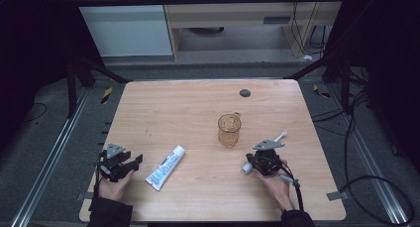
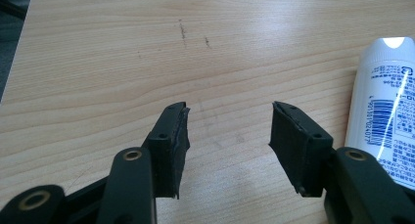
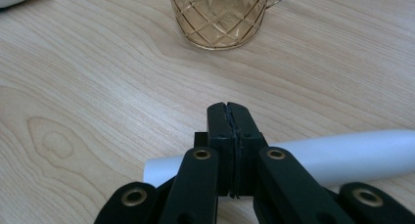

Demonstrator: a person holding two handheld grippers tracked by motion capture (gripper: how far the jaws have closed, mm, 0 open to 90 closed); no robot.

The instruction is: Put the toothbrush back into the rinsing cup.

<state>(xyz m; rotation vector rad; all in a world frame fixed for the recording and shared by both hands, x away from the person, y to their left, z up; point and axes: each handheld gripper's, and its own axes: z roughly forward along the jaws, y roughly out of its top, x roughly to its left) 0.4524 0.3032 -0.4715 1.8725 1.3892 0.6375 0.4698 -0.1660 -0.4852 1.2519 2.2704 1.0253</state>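
Hands hold both tongs at the desk's (image 1: 198, 95) near edge; a toothbrush (image 1: 280, 136) lies under the right tongs (image 1: 250, 165). Left tongs (image 2: 229, 136) gape empty beside a tube (image 2: 386, 111). Right tongs (image 3: 229, 117) are closed over the toothbrush (image 3: 342, 153): light, stiff, slippery; grip its handle mid-length.

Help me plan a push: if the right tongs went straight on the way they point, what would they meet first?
Probably the amber glass mug: it stands dead ahead of the shut right tongs, with bare table between.
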